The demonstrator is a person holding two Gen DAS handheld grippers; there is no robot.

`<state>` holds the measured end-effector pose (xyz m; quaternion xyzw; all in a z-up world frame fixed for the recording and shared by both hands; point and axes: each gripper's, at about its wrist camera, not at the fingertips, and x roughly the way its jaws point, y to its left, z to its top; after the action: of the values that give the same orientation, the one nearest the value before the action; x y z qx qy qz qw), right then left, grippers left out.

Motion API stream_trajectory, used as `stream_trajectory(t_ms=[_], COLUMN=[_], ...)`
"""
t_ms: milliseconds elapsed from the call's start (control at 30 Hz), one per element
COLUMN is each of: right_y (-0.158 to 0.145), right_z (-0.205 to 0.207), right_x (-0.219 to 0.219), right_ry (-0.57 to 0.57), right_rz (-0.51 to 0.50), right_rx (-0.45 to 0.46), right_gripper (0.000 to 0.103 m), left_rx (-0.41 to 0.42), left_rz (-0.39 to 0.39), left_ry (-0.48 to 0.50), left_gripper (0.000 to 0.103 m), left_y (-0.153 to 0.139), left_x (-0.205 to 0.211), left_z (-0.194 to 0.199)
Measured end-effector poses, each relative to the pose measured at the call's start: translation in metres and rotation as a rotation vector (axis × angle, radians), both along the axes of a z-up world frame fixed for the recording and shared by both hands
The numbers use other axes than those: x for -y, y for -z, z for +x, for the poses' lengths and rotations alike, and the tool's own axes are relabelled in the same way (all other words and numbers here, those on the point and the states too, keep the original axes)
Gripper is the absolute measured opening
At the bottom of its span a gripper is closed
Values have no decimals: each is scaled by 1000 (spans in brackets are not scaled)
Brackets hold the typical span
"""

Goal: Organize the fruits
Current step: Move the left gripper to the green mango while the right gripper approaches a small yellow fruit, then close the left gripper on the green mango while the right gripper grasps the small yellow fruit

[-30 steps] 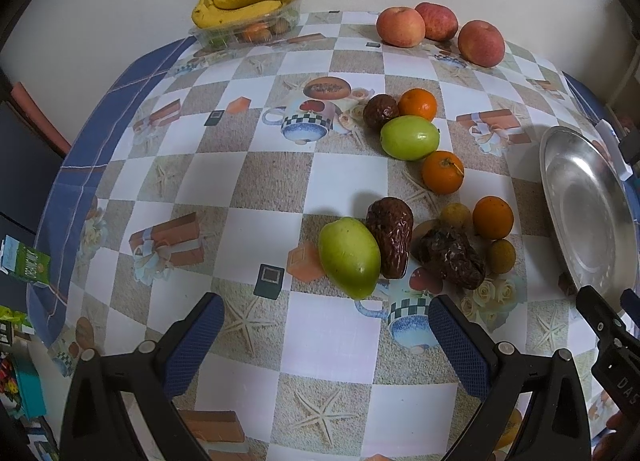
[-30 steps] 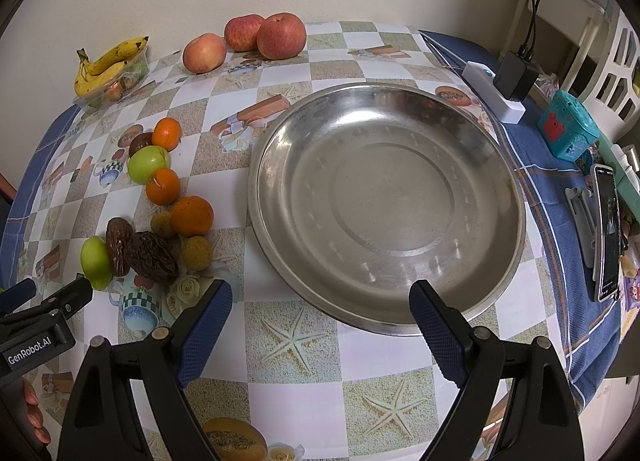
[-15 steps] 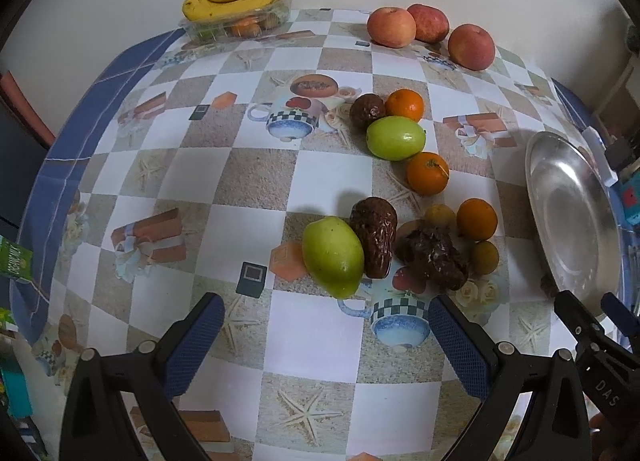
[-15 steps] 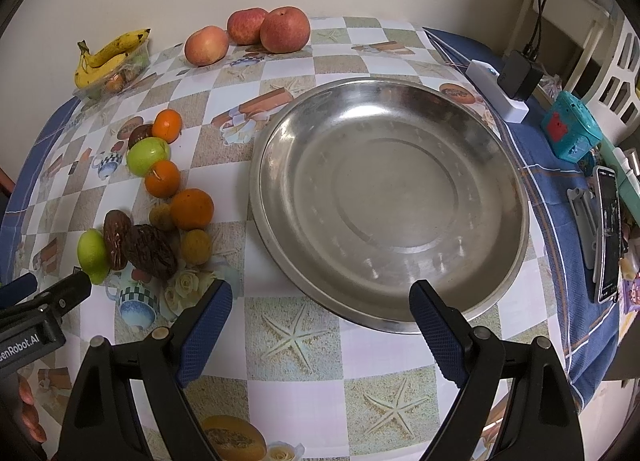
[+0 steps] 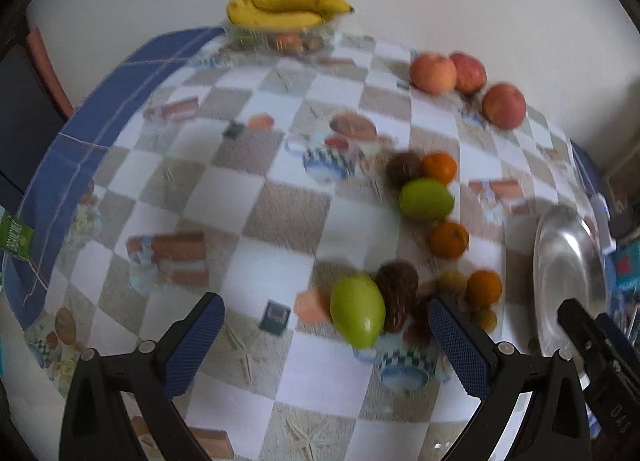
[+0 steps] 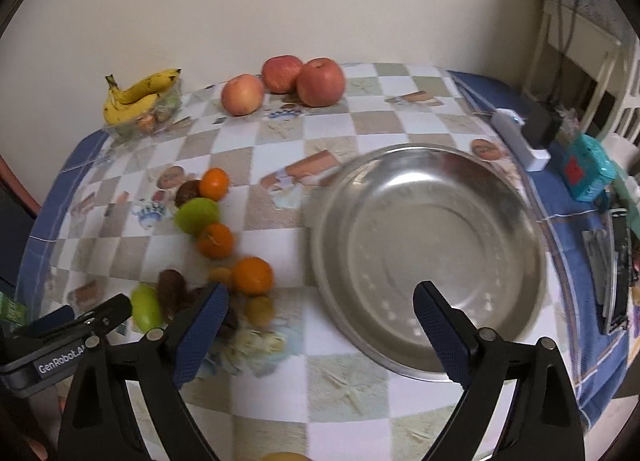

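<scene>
Jaws spread wide and holding nothing, the left gripper hovers above a green mango lying against a dark brown fruit, while the right gripper, equally wide apart, hangs over the near rim of a bare steel platter. Only the right wrist view shows the whole platter, plus a white power strip, a teal box and a white chair beyond the table's right edge; the left view catches just a sliver of the dish. Both views are motion-blurred. Small oranges, a second green fruit and yellowish small fruits trail across the checkered, blue-bordered tablecloth left of the platter. Three apples and a bunch of bananas atop a clear tray sit near the far edge, against a cream wall.
</scene>
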<state>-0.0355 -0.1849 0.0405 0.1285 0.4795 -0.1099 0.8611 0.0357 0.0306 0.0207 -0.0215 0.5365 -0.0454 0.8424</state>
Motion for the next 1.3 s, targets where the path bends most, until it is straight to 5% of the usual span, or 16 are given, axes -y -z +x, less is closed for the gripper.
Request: stream_trajectory(t_ms=[133, 700, 967, 1300], right_y=[-4, 10, 32, 61], right_z=[18, 55, 43, 39], right_x=[-10, -11, -14, -25], right_ry=[-26, -81, -119, -163], right_rz=[10, 88, 108, 133], right_rx=[-1, 37, -47, -147], right_gripper=[94, 91, 63, 38], left_rx=[73, 9, -123, -204], left_rz=[-4, -124, -203, -263], left_ry=[-12, -70, -20, -31], left_gripper=[103, 102, 75, 64], left_y=[-13, 4, 31, 48], left_x=[-1, -7, 2, 4], left_z=[8, 34, 20, 13])
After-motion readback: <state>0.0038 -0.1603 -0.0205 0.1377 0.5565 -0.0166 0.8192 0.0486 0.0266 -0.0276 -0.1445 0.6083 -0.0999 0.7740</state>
